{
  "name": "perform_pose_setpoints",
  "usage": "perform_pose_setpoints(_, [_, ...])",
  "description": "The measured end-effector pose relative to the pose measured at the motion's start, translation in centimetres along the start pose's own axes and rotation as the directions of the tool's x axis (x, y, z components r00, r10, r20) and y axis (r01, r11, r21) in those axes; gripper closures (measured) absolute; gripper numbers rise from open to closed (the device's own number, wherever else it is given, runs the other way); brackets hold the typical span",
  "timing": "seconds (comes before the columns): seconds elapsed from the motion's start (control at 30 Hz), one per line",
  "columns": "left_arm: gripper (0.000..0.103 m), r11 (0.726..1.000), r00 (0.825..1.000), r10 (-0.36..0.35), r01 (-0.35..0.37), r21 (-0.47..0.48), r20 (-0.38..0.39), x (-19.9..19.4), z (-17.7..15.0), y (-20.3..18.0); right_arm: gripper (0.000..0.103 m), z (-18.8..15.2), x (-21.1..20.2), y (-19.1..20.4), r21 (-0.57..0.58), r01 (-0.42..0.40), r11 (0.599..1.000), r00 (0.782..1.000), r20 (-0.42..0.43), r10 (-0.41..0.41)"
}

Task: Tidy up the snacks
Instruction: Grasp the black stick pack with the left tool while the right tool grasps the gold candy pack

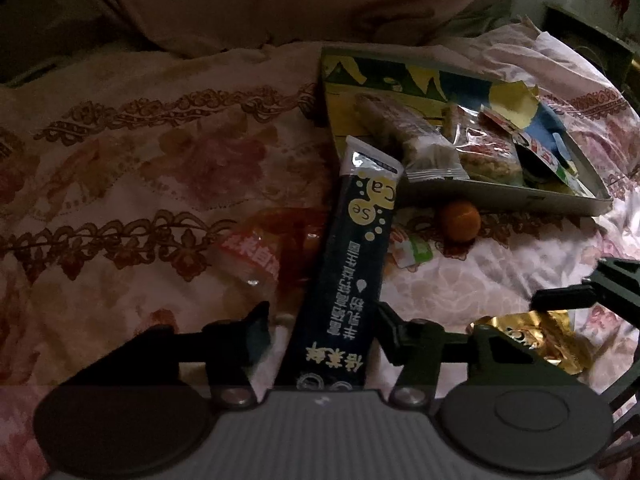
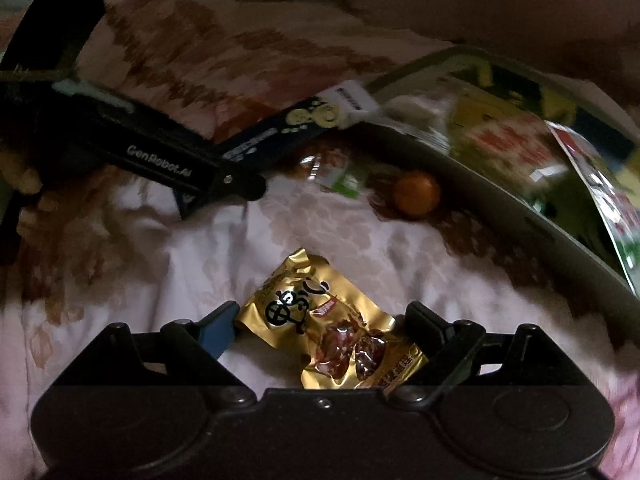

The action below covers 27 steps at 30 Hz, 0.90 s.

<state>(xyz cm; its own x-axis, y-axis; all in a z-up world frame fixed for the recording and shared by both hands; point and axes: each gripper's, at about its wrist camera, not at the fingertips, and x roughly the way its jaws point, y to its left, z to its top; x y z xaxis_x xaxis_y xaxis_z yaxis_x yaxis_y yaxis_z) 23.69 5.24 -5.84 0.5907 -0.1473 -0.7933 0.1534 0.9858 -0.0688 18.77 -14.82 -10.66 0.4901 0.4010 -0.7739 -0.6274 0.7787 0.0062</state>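
Observation:
A long dark blue snack packet lies on the flowered bedspread, its white end on the rim of a metal tray. My left gripper straddles its near end. The right finger touches it; a strip of bedspread shows between the packet and the left pad. A gold snack packet lies between the wide-open fingers of my right gripper. The gold packet also shows in the left wrist view, by a right-gripper finger. The blue packet reaches the tray.
Several wrapped snacks fill the tray, among them a cereal bar. A small orange ball and a green-white sachet lie before the tray. A clear red-orange packet sits left of the blue one. A brownish cushion-like mass lies behind.

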Motion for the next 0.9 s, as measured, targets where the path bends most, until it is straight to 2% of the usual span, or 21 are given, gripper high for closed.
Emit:
perform_pose_setpoints(0.1, [0.054,1.0,1.0,0.002,-0.002,0.008,0.002,-0.3,-0.2,-0.3,0.013,-0.6,-0.5,-0.1,0.106,0.037,0.994,0.999,0.027,-0.04])
perform_pose_setpoints(0.2, [0.055,1.0,1.0,0.007,-0.007,0.015,0.002,-0.7,-0.5,-0.6,0.013,-1.2,-1.1,0.0,0.197,0.066,0.978,0.996,0.041,-0.075])
perform_pose_setpoints(0.4, [0.057,1.0,1.0,0.012,-0.012,0.011,-0.005,-1.1,-0.8,-0.9,0.013,-2.1,-2.0,0.4,0.298,0.103,0.949,0.993,0.027,-0.116])
perform_pose_setpoints(0.57, [0.057,0.999,0.999,-0.035,0.035,-0.015,-0.037,-2.2,-1.7,-1.3,0.013,-2.9,-2.9,0.0,0.416,0.116,0.902,0.99,0.02,-0.137])
perform_pose_setpoints(0.77, [0.057,0.994,0.993,-0.091,0.087,-0.059,-0.069,-3.3,-2.8,-1.8,0.013,-3.5,-3.6,0.3,0.444,0.13,0.886,0.987,0.032,-0.16])
perform_pose_setpoints(0.9, [0.057,0.996,0.994,-0.083,0.08,-0.048,-0.074,-3.5,-3.2,-2.2,0.014,-3.6,-3.8,0.6,0.43,0.142,0.892,0.985,0.032,-0.172])
